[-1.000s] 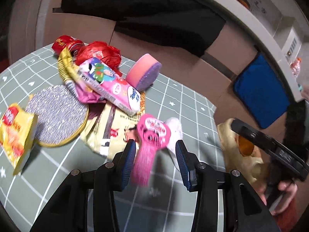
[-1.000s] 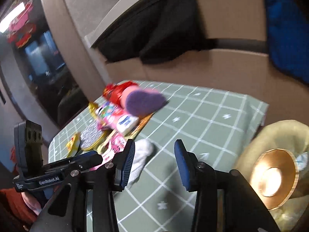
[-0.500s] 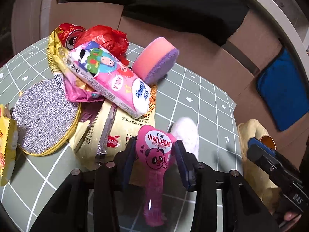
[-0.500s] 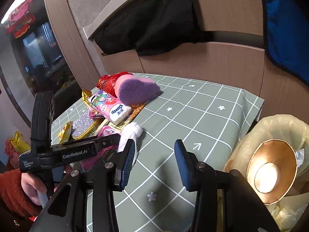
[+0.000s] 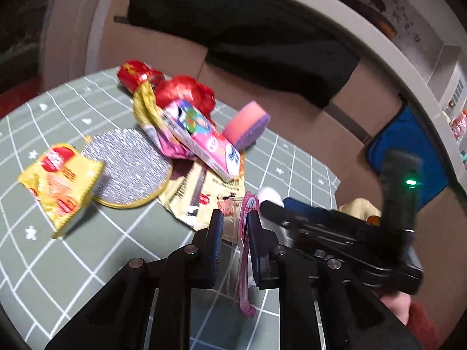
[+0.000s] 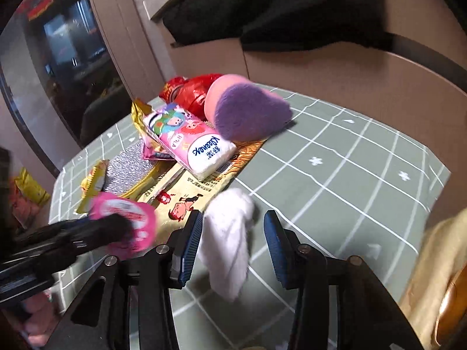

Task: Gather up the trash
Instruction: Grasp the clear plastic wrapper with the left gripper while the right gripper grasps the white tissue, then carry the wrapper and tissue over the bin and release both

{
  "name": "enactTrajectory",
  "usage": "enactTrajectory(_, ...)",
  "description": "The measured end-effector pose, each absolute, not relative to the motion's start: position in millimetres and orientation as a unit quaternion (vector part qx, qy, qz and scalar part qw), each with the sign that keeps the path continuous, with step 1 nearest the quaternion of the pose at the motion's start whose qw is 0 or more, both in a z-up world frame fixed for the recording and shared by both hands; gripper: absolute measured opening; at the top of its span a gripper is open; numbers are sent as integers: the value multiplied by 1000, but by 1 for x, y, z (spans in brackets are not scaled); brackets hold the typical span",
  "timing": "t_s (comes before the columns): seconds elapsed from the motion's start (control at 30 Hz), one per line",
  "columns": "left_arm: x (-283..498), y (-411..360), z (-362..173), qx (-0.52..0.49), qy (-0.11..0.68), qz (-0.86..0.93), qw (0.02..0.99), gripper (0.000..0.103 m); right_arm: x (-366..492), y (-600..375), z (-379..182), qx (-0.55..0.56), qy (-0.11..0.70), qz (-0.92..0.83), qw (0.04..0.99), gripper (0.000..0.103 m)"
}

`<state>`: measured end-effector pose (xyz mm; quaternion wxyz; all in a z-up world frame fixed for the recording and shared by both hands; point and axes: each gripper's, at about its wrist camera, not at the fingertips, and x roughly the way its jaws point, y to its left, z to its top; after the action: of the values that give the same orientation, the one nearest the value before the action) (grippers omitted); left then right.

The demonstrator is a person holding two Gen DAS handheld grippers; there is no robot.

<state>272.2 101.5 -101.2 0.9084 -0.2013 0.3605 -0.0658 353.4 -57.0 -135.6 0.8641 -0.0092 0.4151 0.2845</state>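
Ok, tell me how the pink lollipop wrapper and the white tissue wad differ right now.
1. The pink lollipop wrapper is flat, glossy and printed; the white tissue wad is crumpled, soft and plain.
2. The wrapper sits between the closing jaws of the left hand-held gripper; the wad lies between the right hand-held gripper's open jaws, ungripped.
3. The wrapper stands on edge; the wad rests on the table.
Both are small light scraps near the table's front edge.

Indoor light was dim and warm, leaving soft shadows on the table. Fisheye bending curved the edges into dark corners. Motion blur smeared both views, perhaps worst at the right.
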Motion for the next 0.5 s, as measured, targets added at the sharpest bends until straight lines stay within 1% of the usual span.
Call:
enactTrajectory(0.07,268,104,-98,-201,355,-63,911,18,357,-51,-141,-11,423,285,860,41)
enactTrajectory(0.1,268,104,-97,-201,354,-62,911,18,358,-51,-143,-10,429,286,857,40)
enactTrajectory(0.13,267,104,-97,-200,353,-61,912,18,359,-49,-145,-11,435,285,854,36)
enactTrajectory(0.17,267,104,-96,-198,353,-60,912,18,358,-49,-144,-16,435,277,857,24)
enactTrajectory(0.2,266,103,-95,-195,352,-60,913,18,356,-49,-143,-23,433,271,859,22)
enactTrajectory(0.5,263,71,-78,-173,346,-90,918,17,307,-100,-95,-1,388,233,892,21)
